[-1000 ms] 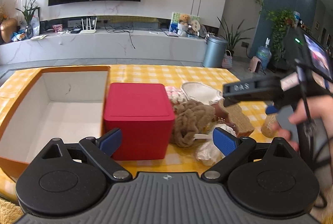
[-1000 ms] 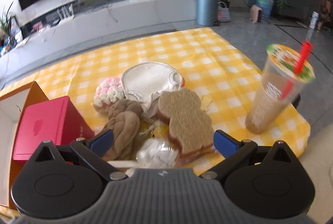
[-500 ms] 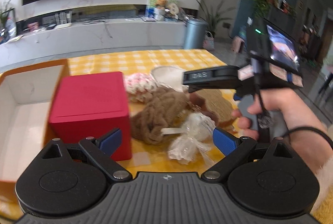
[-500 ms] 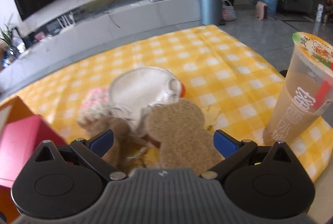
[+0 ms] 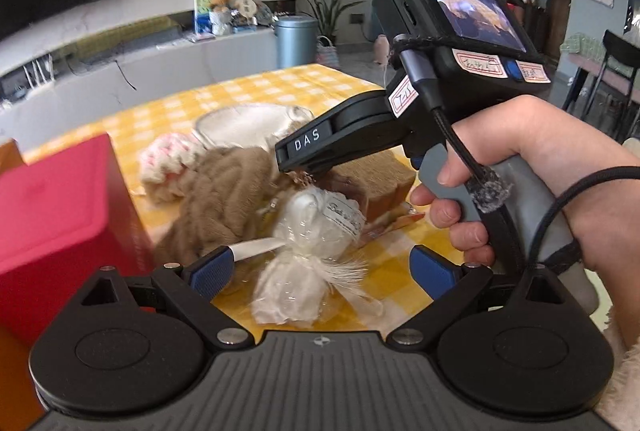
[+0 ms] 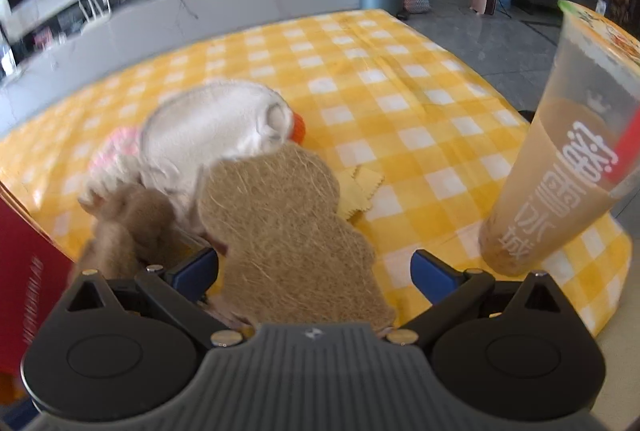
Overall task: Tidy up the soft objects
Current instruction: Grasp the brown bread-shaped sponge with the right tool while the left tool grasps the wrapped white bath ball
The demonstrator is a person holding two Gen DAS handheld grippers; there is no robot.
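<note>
On the yellow checked surface (image 6: 400,79), soft items sit piled; motion blur smears most edges. Left gripper (image 5: 322,269) released, jaws wide, a white wrapped plush (image 5: 316,231) lying between them at 12 o'clock, not touched; its lower part is cut off by the gripper body. Fuzzy brown plush (image 5: 228,191) at 11 o'clock, red box (image 5: 60,219) at 9, partly out of frame. Right gripper (image 6: 314,271) also released, hovering over the tan bread-shaped plush (image 6: 280,223), whose near edge hides under the gripper. White round plush (image 6: 208,127) at 11 o'clock, drink cup (image 6: 560,171) at 2, top cut off. A hand (image 5: 520,167) holds the right gripper's handle.
</note>
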